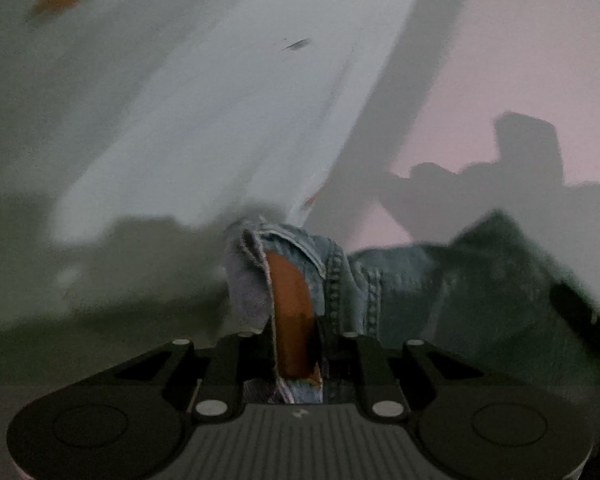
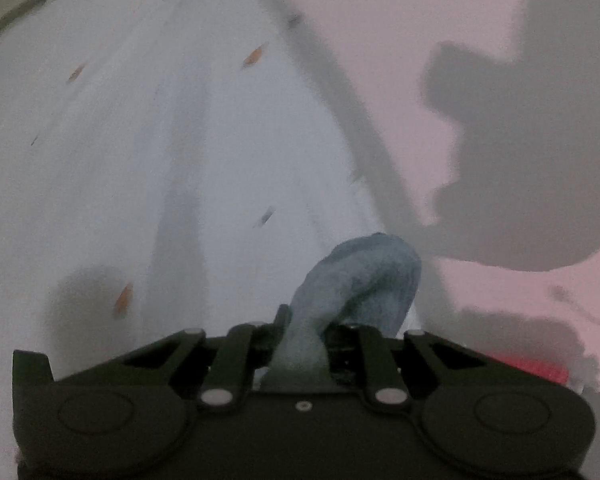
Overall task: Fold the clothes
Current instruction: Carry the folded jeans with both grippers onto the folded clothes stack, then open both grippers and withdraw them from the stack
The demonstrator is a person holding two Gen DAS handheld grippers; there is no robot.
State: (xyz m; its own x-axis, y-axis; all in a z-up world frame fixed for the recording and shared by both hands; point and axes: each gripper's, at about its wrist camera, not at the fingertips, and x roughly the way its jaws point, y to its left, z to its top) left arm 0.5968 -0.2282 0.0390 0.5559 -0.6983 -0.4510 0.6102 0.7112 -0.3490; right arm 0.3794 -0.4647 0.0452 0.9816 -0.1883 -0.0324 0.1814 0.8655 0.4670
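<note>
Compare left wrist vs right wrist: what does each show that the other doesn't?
Left wrist only: stitched denim seams and a brown patch on the jeans clamped in the left gripper, with dark cloth trailing right.

Right wrist only: a plain, rounded fold of denim pinched in the right gripper, and something red at lower right, too blurred to identify.

Both: white sheet with small orange marks, pink wall, gripper-shaped shadows, heavy motion blur.
</note>
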